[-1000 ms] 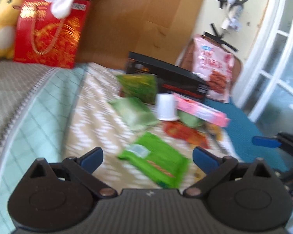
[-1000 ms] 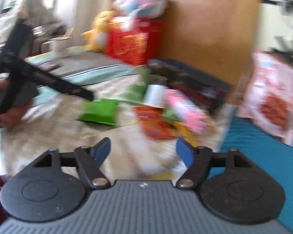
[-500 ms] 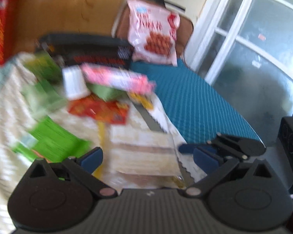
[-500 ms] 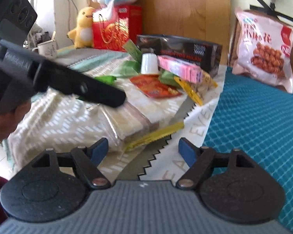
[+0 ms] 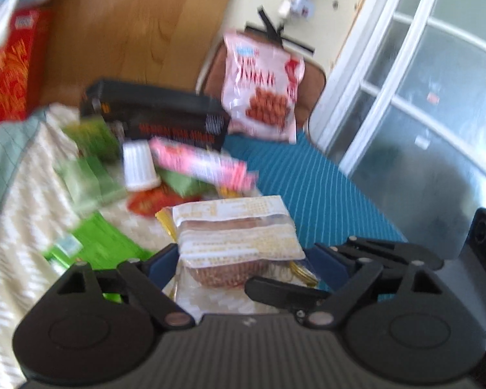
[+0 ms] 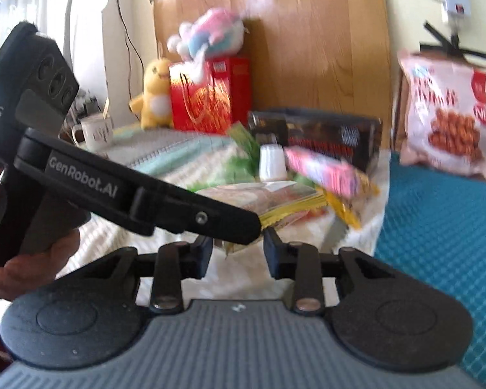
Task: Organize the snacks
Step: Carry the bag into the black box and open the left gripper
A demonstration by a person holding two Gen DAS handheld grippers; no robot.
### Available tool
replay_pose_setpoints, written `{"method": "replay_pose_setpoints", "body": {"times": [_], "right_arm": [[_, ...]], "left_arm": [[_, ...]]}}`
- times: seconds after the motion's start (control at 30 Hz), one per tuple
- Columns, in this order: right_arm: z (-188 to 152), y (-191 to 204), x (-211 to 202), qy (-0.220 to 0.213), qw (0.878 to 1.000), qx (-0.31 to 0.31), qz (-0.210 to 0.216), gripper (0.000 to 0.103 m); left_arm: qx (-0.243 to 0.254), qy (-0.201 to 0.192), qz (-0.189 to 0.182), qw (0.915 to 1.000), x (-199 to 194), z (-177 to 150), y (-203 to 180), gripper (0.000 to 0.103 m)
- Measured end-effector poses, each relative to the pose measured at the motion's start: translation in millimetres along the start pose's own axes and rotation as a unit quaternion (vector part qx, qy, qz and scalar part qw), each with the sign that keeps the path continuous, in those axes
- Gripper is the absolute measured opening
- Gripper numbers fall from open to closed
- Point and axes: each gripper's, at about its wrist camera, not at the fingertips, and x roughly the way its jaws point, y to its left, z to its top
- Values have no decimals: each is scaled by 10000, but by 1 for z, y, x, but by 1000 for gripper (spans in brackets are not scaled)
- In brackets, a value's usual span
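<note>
A clear pack of brown cakes with yellow-white print sits between the blue pads of my left gripper. The jaws are closing, the pads touch its sides, and the pack is tilted up off the bed. In the right wrist view the pack hangs at the tip of the left gripper. My right gripper is just below it, jaws closing, with only the pack's yellow corner in the gap and space on both sides. From the left wrist view the right gripper reaches in under the pack.
On the patterned bedspread lie a green packet, a red packet, a white cup, a long pink box and a black box. A pink snack bag leans on a chair beyond the teal cover.
The left gripper swung right from the green packet to the cake pack and closed around it, tilting it up. The right gripper narrowed its jaws under the pack's corner.
</note>
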Motion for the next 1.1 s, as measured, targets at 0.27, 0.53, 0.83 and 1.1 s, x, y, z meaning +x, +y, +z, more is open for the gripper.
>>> {"method": "replay_pose_setpoints", "body": {"times": [0.27,0.53,0.83,1.1], "right_arm": [[48,-18,26,-689,9976,-13,77,37],[88,-82,89,-723,9966,394,-96,37],[93,-124,144,-298,9968,618,-408,38],[80,-121,147,-344,9939,141,-1037,55]], "left_arm": [[168,-537,226,9982,-8,67,8,90],[129,-595,492,9969,71,140,35,90],[-182,-578,800,9949,147,154,59,90],[142,-432,1142,9924,166,139,55,95]]}}
